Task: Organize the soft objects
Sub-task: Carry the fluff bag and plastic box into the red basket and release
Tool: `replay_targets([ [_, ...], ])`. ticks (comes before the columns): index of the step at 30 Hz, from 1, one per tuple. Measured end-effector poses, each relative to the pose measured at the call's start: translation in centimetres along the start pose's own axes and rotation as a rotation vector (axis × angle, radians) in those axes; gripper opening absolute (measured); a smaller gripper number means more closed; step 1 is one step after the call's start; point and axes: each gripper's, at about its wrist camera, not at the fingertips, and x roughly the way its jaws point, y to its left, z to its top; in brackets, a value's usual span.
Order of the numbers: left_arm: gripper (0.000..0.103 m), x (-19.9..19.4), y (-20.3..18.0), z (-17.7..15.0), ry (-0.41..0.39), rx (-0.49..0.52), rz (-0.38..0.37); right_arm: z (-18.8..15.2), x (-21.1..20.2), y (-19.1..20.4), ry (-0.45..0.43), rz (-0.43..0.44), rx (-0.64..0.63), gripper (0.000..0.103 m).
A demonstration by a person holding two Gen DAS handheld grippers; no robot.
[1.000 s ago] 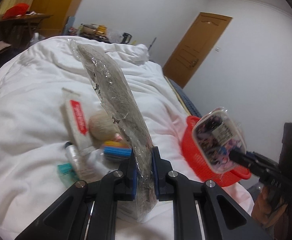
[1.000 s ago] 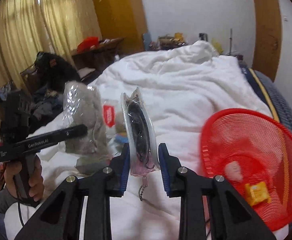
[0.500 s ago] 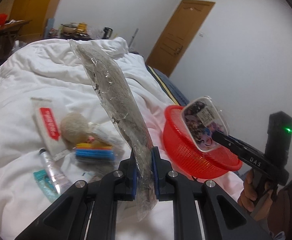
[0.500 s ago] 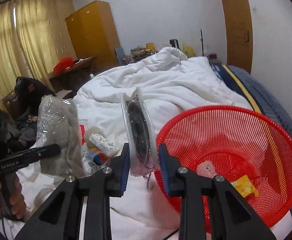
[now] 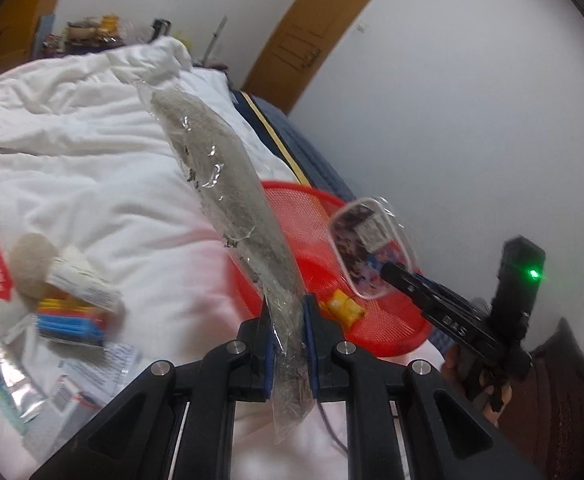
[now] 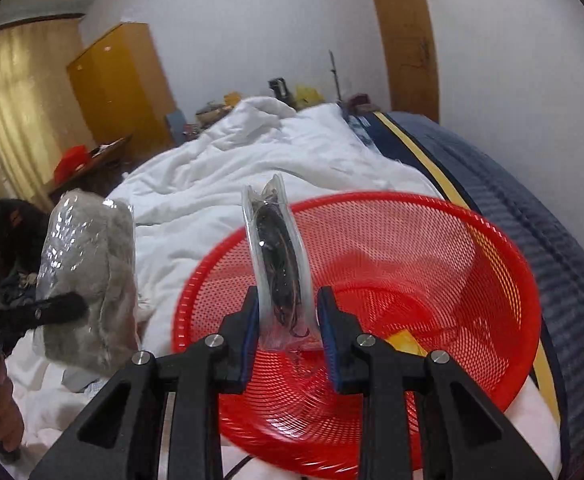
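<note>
My left gripper (image 5: 287, 340) is shut on a grey fluffy item in a clear plastic bag (image 5: 227, 196), which stands up edge-on between the pads. The same grey bag (image 6: 89, 280) shows at the left of the right wrist view. My right gripper (image 6: 287, 332) is shut on a clear pouch with dark contents (image 6: 277, 256), held over the near rim of the red mesh basket (image 6: 492, 280). In the left wrist view that pouch (image 5: 372, 248) hangs above the basket (image 5: 316, 216). A yellow packet (image 5: 344, 308) lies inside the basket.
The basket sits on a white duvet (image 5: 71, 140) near the bed's right edge, by a blue mattress (image 6: 552, 240). On the duvet at left lie a round beige puff (image 5: 27, 268), coloured clips (image 5: 69, 318), tubes and packets (image 5: 7, 372). A wardrobe (image 6: 119, 88) stands behind.
Both grippers have swung right toward the red basket with their bags still held. The pouch now hangs over the basket, which fills much more of the right wrist view.
</note>
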Motion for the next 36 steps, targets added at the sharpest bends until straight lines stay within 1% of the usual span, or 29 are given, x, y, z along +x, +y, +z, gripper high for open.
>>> replay_targets([
  [2,0.011,1.0,-1.0,0.3,0.025,0.018,0.001,0.0,0.7,-0.6,0.019,-0.011,0.021,0.027],
  [5,0.011,2.3,-3.0,1.0,0.041,0.067,0.022,-0.4,1.8,-1.0,0.051,-0.015,0.040,0.027],
  [8,0.011,3.9,-4.6,1.9,0.056,0.084,0.039,-1.1,2.4,-1.3,0.081,-0.022,0.052,0.027],
  [10,0.011,5.1,-5.8,2.6,0.061,0.087,0.042,-1.5,2.5,-1.4,0.090,-0.033,0.055,0.027],
  [11,0.011,5.5,-6.4,2.8,0.066,0.096,0.031,-1.7,2.5,-1.4,0.090,-0.034,0.057,0.027],
  [14,0.011,6.6,-7.9,3.2,0.058,0.128,0.026,-1.9,2.5,-1.5,0.086,-0.031,0.066,0.027],
  [16,0.011,7.3,-8.4,3.3,0.052,0.138,0.030,-2.0,2.5,-1.7,0.090,-0.024,0.082,0.027],
  [19,0.011,8.7,-8.9,3.4,0.056,0.159,0.066,-2.0,2.0,-2.3,0.079,-0.040,0.100,0.027],
  [21,0.011,10.1,-8.3,3.9,0.062,0.161,0.102,-1.8,1.7,-2.9,0.068,-0.050,0.113,0.027],
  [24,0.011,12.5,-7.3,4.3,0.091,0.140,0.124,-1.3,1.3,-3.6,0.056,-0.071,0.120,0.027],
  [26,0.011,13.6,-6.7,3.8,0.109,0.122,0.125,-1.1,1.7,-3.7,0.083,-0.084,0.094,0.028],
  [27,0.011,14.3,-6.3,3.4,0.132,0.112,0.126,-1.1,2.0,-3.8,0.094,-0.078,0.092,0.028],
  [29,0.011,15.7,-5.6,2.0,0.178,0.108,0.155,-1.4,2.8,-3.6,0.128,-0.098,0.064,0.028],
  [32,0.011,16.5,-5.6,0.3,0.191,0.161,0.206,-2.0,4.2,-2.7,0.178,-0.118,0.019,0.028],
  [36,0.011,16.2,-5.9,-1.2,0.189,0.209,0.231,-2.8,6.0,-1.9,0.260,-0.141,-0.020,0.028],
])
